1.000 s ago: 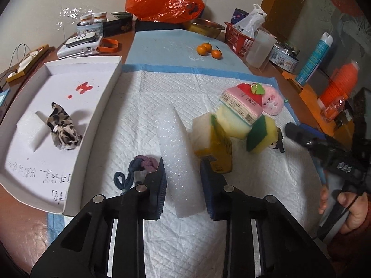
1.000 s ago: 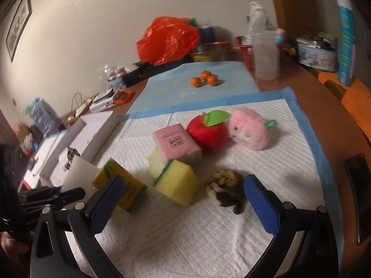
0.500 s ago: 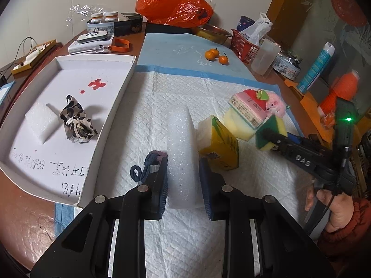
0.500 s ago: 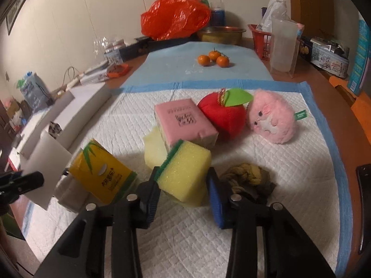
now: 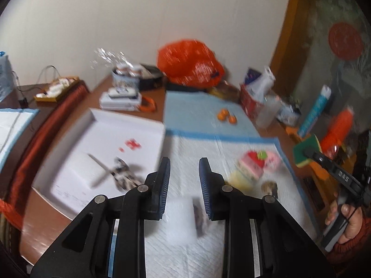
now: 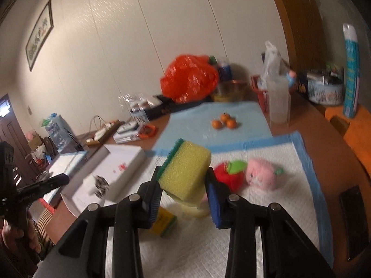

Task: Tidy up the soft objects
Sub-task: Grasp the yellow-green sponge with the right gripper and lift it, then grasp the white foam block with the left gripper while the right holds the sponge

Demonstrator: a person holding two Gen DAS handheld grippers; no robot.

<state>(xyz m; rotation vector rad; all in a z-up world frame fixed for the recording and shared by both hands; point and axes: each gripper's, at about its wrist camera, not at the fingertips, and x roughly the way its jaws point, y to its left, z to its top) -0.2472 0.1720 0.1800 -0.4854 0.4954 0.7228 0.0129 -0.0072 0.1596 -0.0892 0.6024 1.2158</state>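
Observation:
My right gripper (image 6: 183,190) is shut on a yellow and green sponge (image 6: 185,169) and holds it above the white quilted mat (image 6: 266,213); the sponge also shows in the left wrist view (image 5: 306,149). My left gripper (image 5: 184,183) is raised, with its jaws a narrow gap apart and nothing between them. A white foam block (image 5: 179,217) lies on the mat below it. The white tray (image 5: 148,125) holds a camouflage cloth (image 5: 124,173) and a white foam piece (image 5: 88,171). A red apple plush (image 6: 228,178), a pink plush (image 6: 262,176) and a yellow tissue pack (image 6: 164,222) lie on the mat.
Three small oranges (image 6: 223,120) lie on the blue mat behind. An orange plastic bag (image 6: 189,81), a metal bowl (image 6: 229,90), a red basket (image 6: 260,95), a clear jug (image 6: 277,102) and boxes stand along the back. A phone (image 6: 352,220) lies at the right table edge.
My left gripper has risen off the white foam block, which now lies on the mat below it. My right gripper has lifted the yellow and green sponge off the pile.

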